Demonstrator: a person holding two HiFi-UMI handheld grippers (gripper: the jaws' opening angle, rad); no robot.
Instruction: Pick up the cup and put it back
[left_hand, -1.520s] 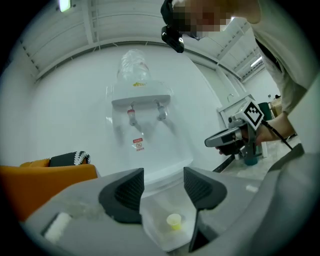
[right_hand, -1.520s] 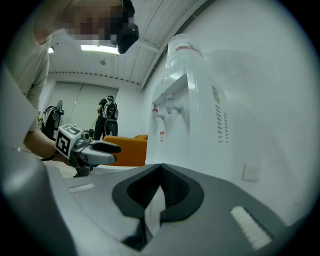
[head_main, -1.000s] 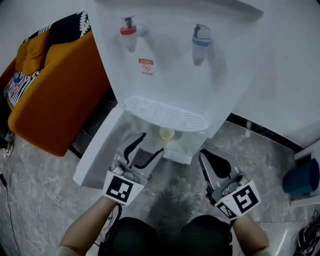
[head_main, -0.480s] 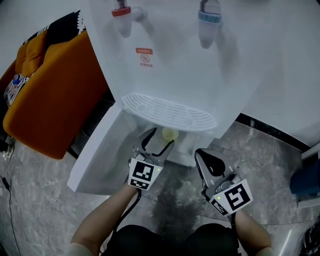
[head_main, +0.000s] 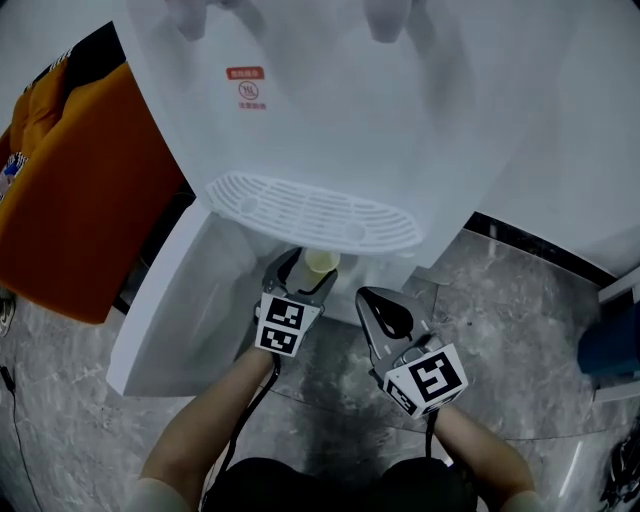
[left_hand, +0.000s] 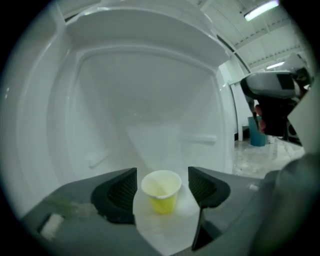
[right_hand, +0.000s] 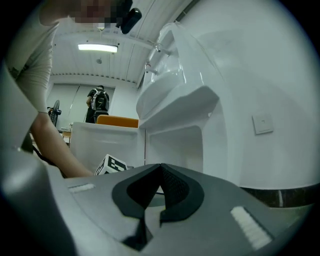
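The left claw (left_hand: 162, 175) had just been spreading its jaws, and the cup (left_hand: 161, 192) stood upright between their tips, touched by neither, inside the cabinet (left_hand: 150, 100). The right claw (right_hand: 159, 170), pressed together and empty, hung beside it outside. The cup looked like light, thin, easily crushed paper, best pinched gently mid-wall.

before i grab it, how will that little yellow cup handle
The cup looks small and thin-walled, so it is probably very light and easy to crush with a hard squeeze. It seems empty, so spilling is unlikely. Its base is narrower than its rim, so a sideways nudge could tip it.
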